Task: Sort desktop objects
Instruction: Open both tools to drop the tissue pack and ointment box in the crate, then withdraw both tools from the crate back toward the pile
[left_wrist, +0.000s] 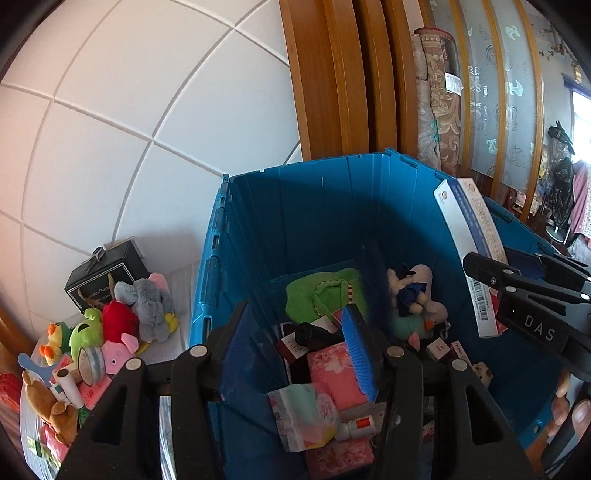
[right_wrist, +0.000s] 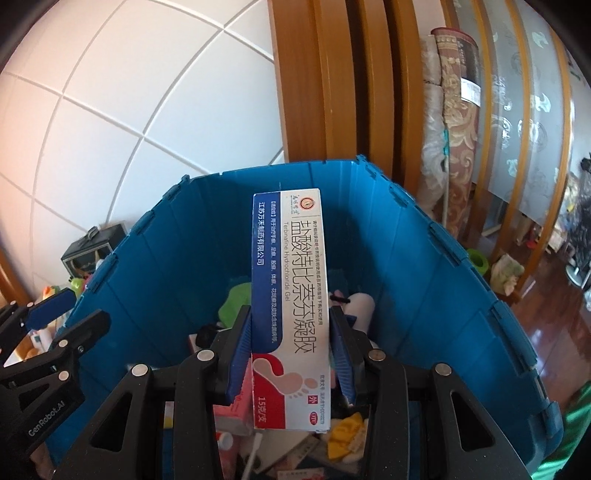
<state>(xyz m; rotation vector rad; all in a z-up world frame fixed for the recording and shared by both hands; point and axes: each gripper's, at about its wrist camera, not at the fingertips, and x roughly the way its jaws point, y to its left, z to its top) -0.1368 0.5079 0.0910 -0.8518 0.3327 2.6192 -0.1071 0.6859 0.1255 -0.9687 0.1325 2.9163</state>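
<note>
My right gripper (right_wrist: 291, 350) is shut on a white, blue and red medicine box (right_wrist: 288, 280) and holds it upright over the open blue crate (right_wrist: 177, 258). In the left wrist view the same box (left_wrist: 469, 251) shows at the right, held by the right gripper (left_wrist: 491, 291). My left gripper (left_wrist: 295, 347) is open and empty above the crate (left_wrist: 295, 221), with its blue pads wide apart. Inside the crate lie a green plush (left_wrist: 317, 295), a pale plush doll (left_wrist: 417, 291), pink tissue packs (left_wrist: 340, 373) and small boxes.
To the left of the crate on the table (left_wrist: 181, 295) lie plush toys, among them a grey elephant (left_wrist: 147, 302) and a green frog (left_wrist: 86, 332), a roll of tape (left_wrist: 90, 362) and a black box (left_wrist: 103, 273). White tiled wall and wooden door frame stand behind.
</note>
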